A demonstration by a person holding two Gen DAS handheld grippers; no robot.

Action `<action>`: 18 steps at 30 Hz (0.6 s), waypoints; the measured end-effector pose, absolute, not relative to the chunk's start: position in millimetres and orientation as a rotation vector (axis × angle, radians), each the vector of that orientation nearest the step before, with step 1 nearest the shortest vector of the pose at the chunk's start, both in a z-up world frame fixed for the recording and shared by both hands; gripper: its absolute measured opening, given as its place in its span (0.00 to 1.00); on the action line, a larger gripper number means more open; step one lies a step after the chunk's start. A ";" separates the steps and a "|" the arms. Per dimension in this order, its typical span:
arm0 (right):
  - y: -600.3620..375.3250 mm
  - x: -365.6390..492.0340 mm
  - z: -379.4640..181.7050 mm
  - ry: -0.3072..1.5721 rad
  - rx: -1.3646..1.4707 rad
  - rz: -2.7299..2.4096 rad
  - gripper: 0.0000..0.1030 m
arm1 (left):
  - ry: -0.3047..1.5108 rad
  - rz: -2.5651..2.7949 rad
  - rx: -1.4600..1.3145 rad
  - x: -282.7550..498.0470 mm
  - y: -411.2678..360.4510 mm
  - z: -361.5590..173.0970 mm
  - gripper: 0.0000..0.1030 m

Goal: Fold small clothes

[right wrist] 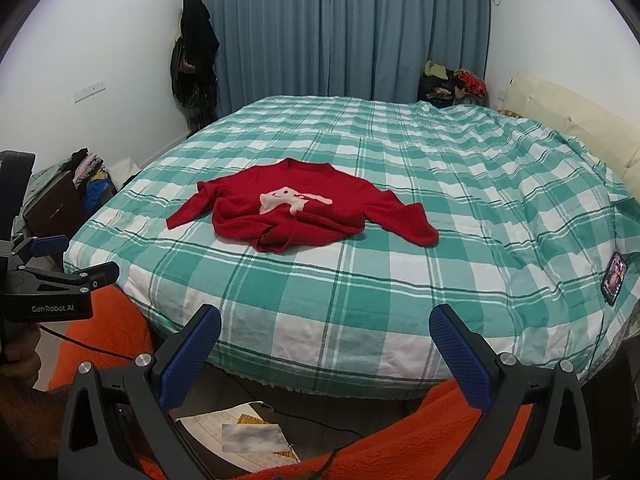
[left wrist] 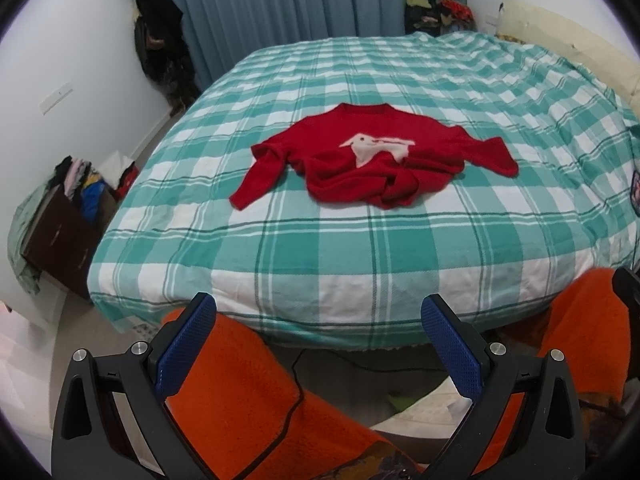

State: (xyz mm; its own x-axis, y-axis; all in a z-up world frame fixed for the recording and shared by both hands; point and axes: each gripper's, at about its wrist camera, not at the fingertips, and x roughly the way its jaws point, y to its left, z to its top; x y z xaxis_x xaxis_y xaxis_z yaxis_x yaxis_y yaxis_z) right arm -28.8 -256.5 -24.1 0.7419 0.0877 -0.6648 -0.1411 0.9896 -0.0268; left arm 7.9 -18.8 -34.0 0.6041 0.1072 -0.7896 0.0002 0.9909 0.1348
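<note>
A small red sweater (left wrist: pixel 372 160) with a white animal patch lies face up on the teal checked bed (left wrist: pixel 360 248), sleeves spread out, its hem bunched up. It also shows in the right wrist view (right wrist: pixel 296 208). My left gripper (left wrist: pixel 318 312) is open and empty, held back from the bed's near edge. My right gripper (right wrist: pixel 325 322) is open and empty, also short of the near edge. The left gripper shows from the side at the left of the right wrist view (right wrist: pixel 60 260).
A phone (right wrist: pixel 614 278) lies on the bed's right side. A dark box with clothes (left wrist: pixel 68 216) stands left of the bed. Orange-clad legs (left wrist: pixel 240 392) and a cable are below the grippers. Curtains (right wrist: pixel 340 28) and clothes piles (right wrist: pixel 456 80) are behind the bed.
</note>
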 end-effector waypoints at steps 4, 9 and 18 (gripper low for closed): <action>-256.5 -20.3 -25.4 0.734 -0.071 0.131 1.00 | 0.931 0.068 0.134 14.1 -20.0 -37.2 0.99; -253.6 -9.6 -25.7 0.738 -0.087 0.129 1.00 | 0.943 0.065 0.141 23.1 -23.3 -39.8 0.99; -247.6 9.1 -26.2 0.750 -0.094 0.136 1.00 | 0.949 0.069 0.150 36.2 -25.7 -42.1 0.99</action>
